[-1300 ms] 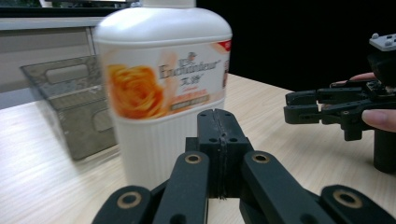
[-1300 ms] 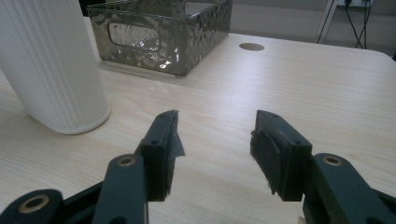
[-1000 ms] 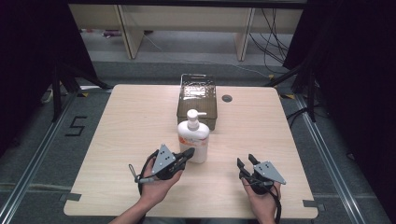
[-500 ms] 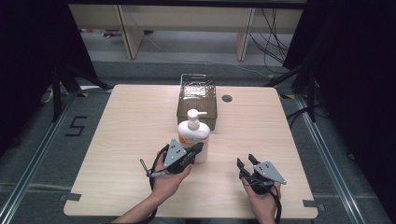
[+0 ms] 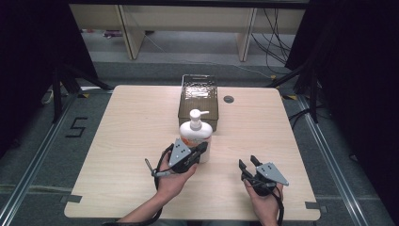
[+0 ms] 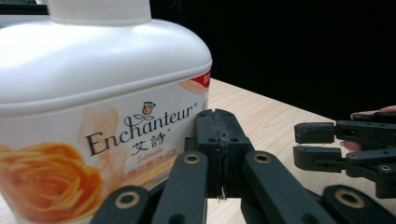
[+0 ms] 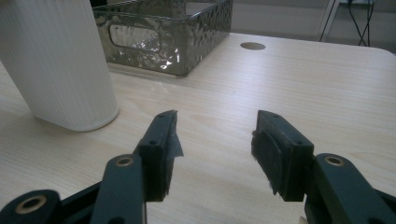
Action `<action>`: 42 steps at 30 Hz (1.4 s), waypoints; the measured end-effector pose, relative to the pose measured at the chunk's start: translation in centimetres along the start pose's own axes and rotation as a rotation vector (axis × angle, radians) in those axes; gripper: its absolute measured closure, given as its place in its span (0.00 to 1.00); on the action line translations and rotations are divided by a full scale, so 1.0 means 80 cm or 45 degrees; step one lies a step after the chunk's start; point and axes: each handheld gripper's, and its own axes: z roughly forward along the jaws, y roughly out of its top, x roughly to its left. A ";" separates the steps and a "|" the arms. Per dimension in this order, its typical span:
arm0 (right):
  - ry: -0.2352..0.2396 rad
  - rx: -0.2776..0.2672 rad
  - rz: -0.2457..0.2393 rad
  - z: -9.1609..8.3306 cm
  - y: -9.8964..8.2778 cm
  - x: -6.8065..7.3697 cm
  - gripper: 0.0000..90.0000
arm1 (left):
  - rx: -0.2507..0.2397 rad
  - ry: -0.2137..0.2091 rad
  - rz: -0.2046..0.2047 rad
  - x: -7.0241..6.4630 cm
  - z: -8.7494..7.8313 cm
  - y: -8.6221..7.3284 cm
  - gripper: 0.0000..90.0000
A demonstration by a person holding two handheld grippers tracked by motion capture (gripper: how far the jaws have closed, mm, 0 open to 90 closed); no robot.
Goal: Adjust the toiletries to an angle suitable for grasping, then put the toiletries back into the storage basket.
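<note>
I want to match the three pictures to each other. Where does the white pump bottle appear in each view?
High view: the pump bottle stands mid-table, just before the basket.
Left gripper view: it takes up the left half, beside the shut left claw.
Right gripper view: its ribbed white side is at upper left.
Shared landmark: the light wooden table.

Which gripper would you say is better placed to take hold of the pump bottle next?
The left gripper, probably: it sits right against the pump bottle, though its jaws are shut and must open first. The right gripper is open but stands well apart from it.
</note>
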 end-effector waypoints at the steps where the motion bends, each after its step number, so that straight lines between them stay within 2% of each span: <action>1: 0.014 0.001 0.006 0.000 0.000 -0.001 0.55 | -0.005 0.001 0.000 0.000 -0.005 0.001 0.97; 3: 0.005 -0.009 -0.002 0.000 0.000 -0.002 0.54 | -0.021 0.020 -0.017 0.003 -0.023 0.007 0.90; 5: 0.020 -0.009 0.010 0.001 0.000 -0.002 0.54 | -0.039 0.028 -0.023 0.005 -0.031 0.010 0.85; 6: 0.030 -0.011 0.018 0.000 0.000 -0.002 0.54 | -0.056 0.050 -0.020 0.008 -0.042 0.016 0.85; 7: 0.025 -0.014 0.012 0.001 0.000 -0.002 0.54 | -0.062 0.064 -0.021 0.009 -0.046 0.019 0.77; 8: 0.008 -0.013 -0.006 0.000 0.000 -0.002 0.54 | -0.069 0.086 -0.044 0.014 -0.055 0.024 0.74; 10: 0.009 -0.010 -0.002 0.000 0.000 -0.002 0.54 | -0.068 0.092 -0.052 0.016 -0.057 0.026 0.68; 11: 0.011 -0.011 -0.001 0.000 0.000 -0.002 0.53 | -0.066 0.106 -0.074 0.019 -0.060 0.029 0.68; 12: 0.038 -0.022 0.033 0.001 -0.001 -0.001 0.53 | -0.077 0.127 -0.094 0.021 -0.061 0.033 0.62; 15: 0.021 -0.023 0.014 -0.001 -0.001 -0.002 0.53 | -0.094 0.152 -0.101 0.019 -0.061 0.039 0.56; 16: 0.011 -0.013 0.034 -0.001 -0.001 0.000 0.53 | -0.099 0.154 -0.099 0.018 -0.061 0.040 0.51; 18: 0.013 -0.017 0.041 0.000 -0.001 0.001 0.53 | -0.112 0.169 -0.090 0.016 -0.060 0.041 0.48; 19: -0.002 -0.018 -0.018 0.000 0.000 -0.003 0.53 | -0.116 0.176 -0.081 0.015 -0.059 0.042 0.48; 20: -0.003 0.005 -0.015 -0.001 0.000 -0.002 0.53 | -0.125 0.186 -0.081 0.013 -0.057 0.043 0.47; 22: 0.027 -0.012 -0.009 0.001 0.000 -0.002 0.53 | -0.132 0.195 -0.071 0.012 -0.056 0.044 0.46; 24: 0.011 0.006 -0.003 0.000 0.000 -0.002 0.53 | -0.145 0.211 -0.060 0.010 -0.055 0.046 0.46; 28: 0.012 -0.005 -0.005 0.000 0.000 -0.003 0.52 | -0.149 0.210 -0.059 0.006 -0.047 0.051 0.49; 32: 0.021 -0.001 -0.001 0.001 0.000 -0.002 0.52 | -0.163 0.233 -0.039 0.003 -0.042 0.058 0.49; 33: 0.031 0.027 0.045 0.000 0.001 0.001 0.52 | -0.171 0.254 -0.034 0.003 -0.039 0.063 0.49; 34: 0.029 0.012 0.050 0.001 0.000 0.001 0.52 | -0.173 0.271 -0.036 0.003 -0.037 0.067 0.49; 36: 0.020 0.027 0.045 0.000 0.001 0.001 0.52 | -0.168 0.281 -0.032 0.004 -0.036 0.069 0.49; 37: 0.012 0.012 -0.020 0.000 0.001 -0.002 0.52 | -0.162 0.298 -0.032 0.005 -0.032 0.073 0.48; 39: 0.008 0.008 -0.031 0.001 0.001 -0.002 0.52 | -0.157 0.303 -0.041 0.005 -0.029 0.076 0.48; 42: 0.010 0.023 -0.002 0.001 0.001 0.000 0.52 | -0.154 0.317 -0.027 0.004 -0.023 0.081 0.49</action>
